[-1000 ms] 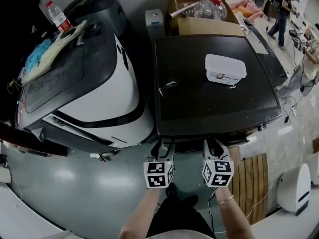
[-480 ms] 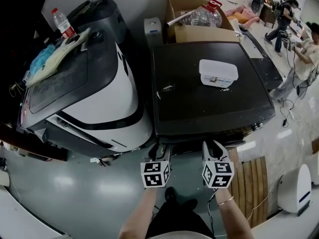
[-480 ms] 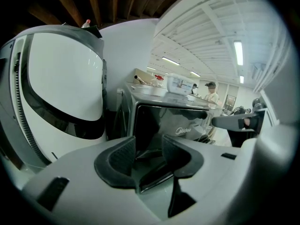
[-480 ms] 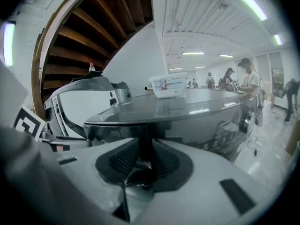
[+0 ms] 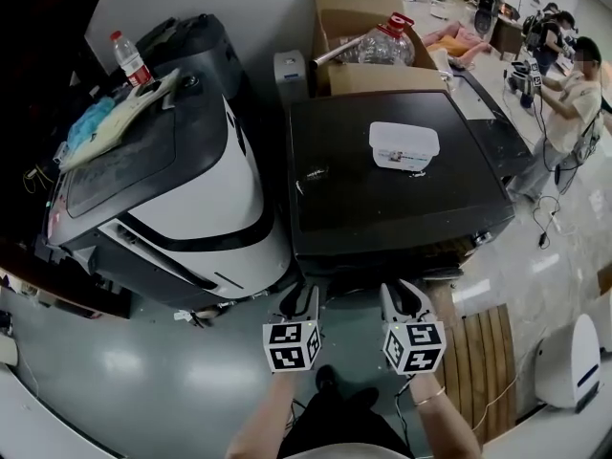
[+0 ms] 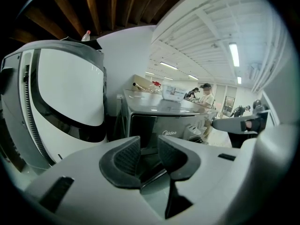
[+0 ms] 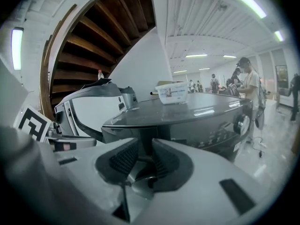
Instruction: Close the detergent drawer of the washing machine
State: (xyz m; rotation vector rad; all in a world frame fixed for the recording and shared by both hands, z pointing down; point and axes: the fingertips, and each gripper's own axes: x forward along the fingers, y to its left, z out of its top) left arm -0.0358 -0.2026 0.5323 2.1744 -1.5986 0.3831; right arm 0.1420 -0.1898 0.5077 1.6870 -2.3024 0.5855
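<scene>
The dark washing machine (image 5: 402,185) stands in the middle of the head view, with its control panel and knob (image 7: 241,123) facing me. The dark drawer face (image 6: 143,125) sits left of the brand label; I cannot tell whether it stands out. My left gripper (image 5: 299,299) hangs just in front of the machine's front edge. Its jaws have just been closing; a narrow gap with nothing in it remains. My right gripper (image 5: 402,293) hangs beside it, jaws also slightly apart and empty. Neither touches the machine.
A white and black top-loading machine (image 5: 182,180) stands on the left, with cloths and a bottle (image 5: 129,57) on it. A white tub (image 5: 404,146) lies on the dark machine's lid. A cardboard box (image 5: 359,27) is behind. People stand at the far right.
Both grippers have drifted slightly left and closer to the machine's front edge. The head view has shifted, so the machines sit higher and further left.
</scene>
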